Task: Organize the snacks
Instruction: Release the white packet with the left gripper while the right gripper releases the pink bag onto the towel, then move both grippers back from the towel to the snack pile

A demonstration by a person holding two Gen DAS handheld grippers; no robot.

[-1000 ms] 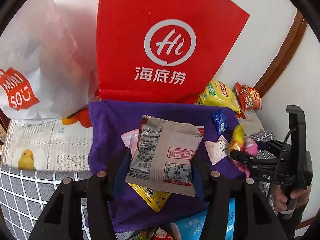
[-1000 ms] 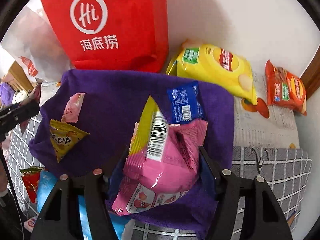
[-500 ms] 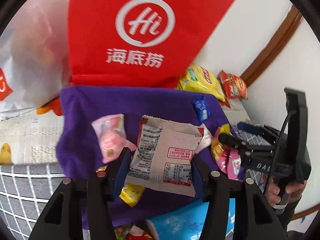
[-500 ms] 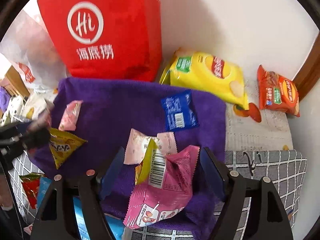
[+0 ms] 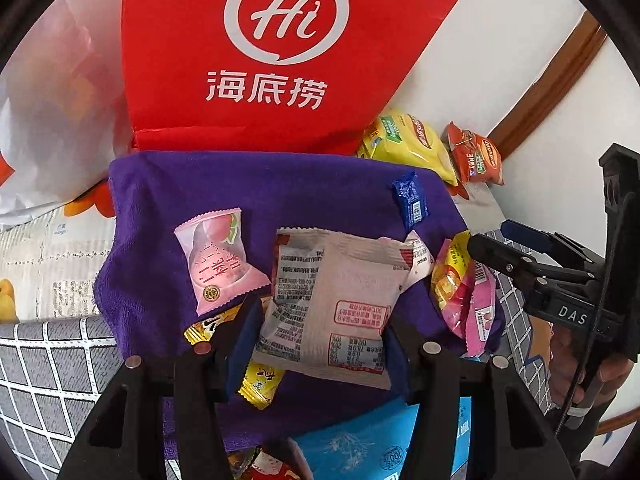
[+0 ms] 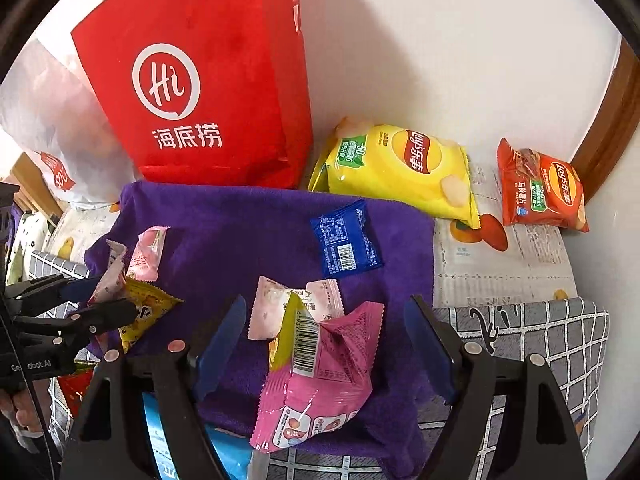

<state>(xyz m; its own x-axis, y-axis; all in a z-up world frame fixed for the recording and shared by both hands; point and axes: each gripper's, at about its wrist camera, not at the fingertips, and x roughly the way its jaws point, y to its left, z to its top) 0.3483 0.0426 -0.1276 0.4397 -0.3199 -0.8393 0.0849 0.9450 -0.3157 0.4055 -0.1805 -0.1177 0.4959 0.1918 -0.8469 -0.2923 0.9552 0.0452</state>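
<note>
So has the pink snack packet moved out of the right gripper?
Yes. The pink snack packet now lies on the purple cloth between the opened right gripper.

Showing on the one purple towel (image 6: pixel 248 220): six small snack packets, namely two pale pink (image 6: pixel 147 254) (image 6: pixel 272 308), one blue (image 6: pixel 346 240), one yellow (image 6: pixel 146 308), one white (image 5: pixel 332 296), one pink-and-yellow (image 6: pixel 320 376). Sitting at 1–2 o'clock off the towel: two chip bags, one yellow (image 6: pixel 400 168), one orange (image 6: pixel 540 190). Standing at 11–12 o'clock: one red paper bag (image 6: pixel 200 92), one white plastic bag (image 6: pixel 52 128). Two grippers showing, left (image 5: pixel 320 344) and right (image 6: pixel 324 344).
</note>
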